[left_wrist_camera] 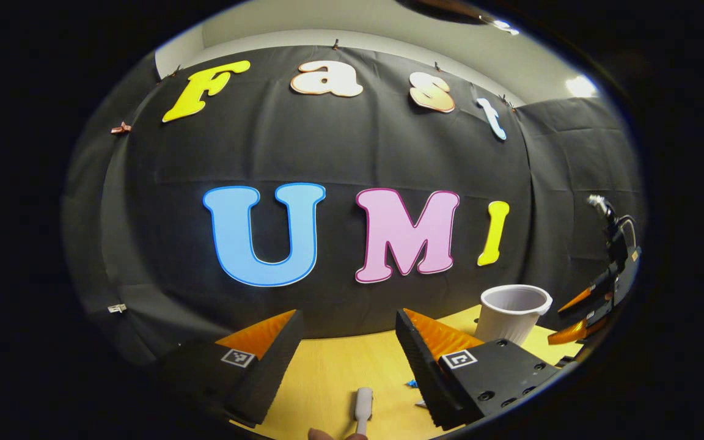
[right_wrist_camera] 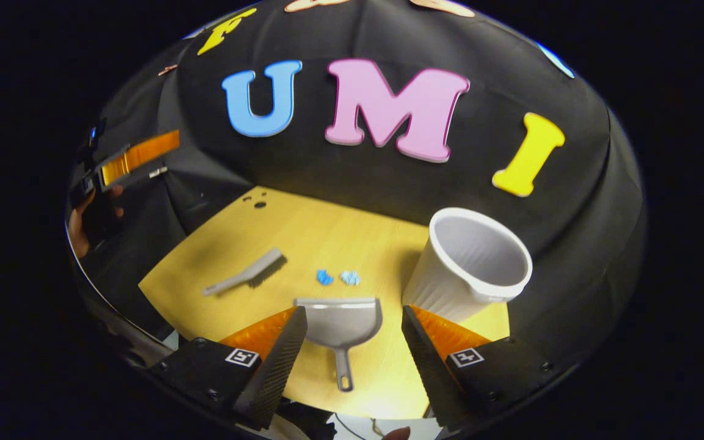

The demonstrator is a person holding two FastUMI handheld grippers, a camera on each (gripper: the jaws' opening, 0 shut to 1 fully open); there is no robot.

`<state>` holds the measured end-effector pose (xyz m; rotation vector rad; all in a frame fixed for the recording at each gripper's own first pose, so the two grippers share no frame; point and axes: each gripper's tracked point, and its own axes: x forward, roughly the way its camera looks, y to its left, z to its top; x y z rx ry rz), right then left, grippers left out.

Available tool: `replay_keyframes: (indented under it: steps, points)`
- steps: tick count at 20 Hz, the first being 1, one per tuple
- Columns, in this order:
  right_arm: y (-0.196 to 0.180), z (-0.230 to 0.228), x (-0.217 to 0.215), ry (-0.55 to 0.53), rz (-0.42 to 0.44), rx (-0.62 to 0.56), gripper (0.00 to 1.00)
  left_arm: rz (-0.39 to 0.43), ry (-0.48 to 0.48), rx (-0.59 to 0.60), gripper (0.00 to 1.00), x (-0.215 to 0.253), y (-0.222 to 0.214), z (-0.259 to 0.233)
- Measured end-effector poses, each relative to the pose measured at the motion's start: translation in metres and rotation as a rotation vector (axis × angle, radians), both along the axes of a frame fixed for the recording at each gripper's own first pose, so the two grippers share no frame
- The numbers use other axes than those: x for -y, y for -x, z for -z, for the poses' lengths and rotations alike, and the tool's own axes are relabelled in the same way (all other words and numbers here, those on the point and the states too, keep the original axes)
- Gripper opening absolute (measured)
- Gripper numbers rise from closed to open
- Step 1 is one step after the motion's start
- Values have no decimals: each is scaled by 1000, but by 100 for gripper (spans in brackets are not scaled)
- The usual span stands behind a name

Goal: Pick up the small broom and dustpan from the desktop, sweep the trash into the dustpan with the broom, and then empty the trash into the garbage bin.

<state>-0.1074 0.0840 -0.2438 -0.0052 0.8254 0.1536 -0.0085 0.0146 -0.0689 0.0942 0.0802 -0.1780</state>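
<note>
In the right gripper view, the left tongs (right_wrist_camera: 138, 156) hang at the far left above the edge of the yellow wooden tabletop (right_wrist_camera: 303, 226), with a hand (right_wrist_camera: 83, 223) behind them; their spread cannot be told from here. On the tabletop to the right of them lies the small grey plastic broom (right_wrist_camera: 247, 273), flat, its handle pointing near-left and its bristle head far-right. Further right, two small crumpled blue scraps of trash (right_wrist_camera: 338, 278) lie side by side, just beyond the mouth of the grey plastic dustpan (right_wrist_camera: 340, 321). The dustpan rests flat with its handle toward the near edge, between the fingers of the right tongs (right_wrist_camera: 352, 333), which stand wide apart and touch nothing. To the right of the dustpan stands the white ribbed plastic garbage bin (right_wrist_camera: 471, 269), upright, mouth open, near the black cloth wall.

In the left gripper view, the left tongs (left_wrist_camera: 349, 339) are likewise released, fingers spread, holding nothing. Between them, low on the tabletop (left_wrist_camera: 327, 373), the end of the broom's handle (left_wrist_camera: 363, 406) shows, and a blue scrap (left_wrist_camera: 412, 384) lies beside the right finger. The garbage bin (left_wrist_camera: 514, 311) stands to the right, and the right tongs (left_wrist_camera: 584, 315) hang beyond it at the far right edge, off the tabletop.
</note>
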Motion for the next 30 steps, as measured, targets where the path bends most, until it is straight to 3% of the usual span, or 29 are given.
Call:
replay_keyframes:
  steps: [6, 10, 18, 19, 20, 24, 26, 28, 30]
  points:
    - [40, 123, -16, -22, -9, -365, 94, 23, -17, -24, 95, -13, 5, 20]
    - [46, 188, -17, 3, -19, -512, 93, 8, 27, -60, 95, -22, 2, 32]
    - [37, 251, -25, 69, -101, -667, 89, -96, 70, -113, 95, -49, -8, 54]
    - [35, 256, -26, 80, -107, -675, 89, -103, 74, -117, 91, -50, -8, 56]
    - [34, 260, -25, 87, -105, -682, 89, -108, 76, -118, 95, -51, -9, 56]
    - [28, 268, -32, 64, -71, -715, 86, -119, 69, -127, 95, -53, -12, 63]
    - [25, 272, -31, 71, -61, -721, 76, -124, 67, -129, 95, -53, -12, 66]
    - [25, 274, -32, 68, -70, -736, 40, -122, 68, -131, 95, -51, -12, 70]
    - [22, 273, -31, 78, -98, -704, 36, -117, 54, -143, 95, -49, -14, 79]
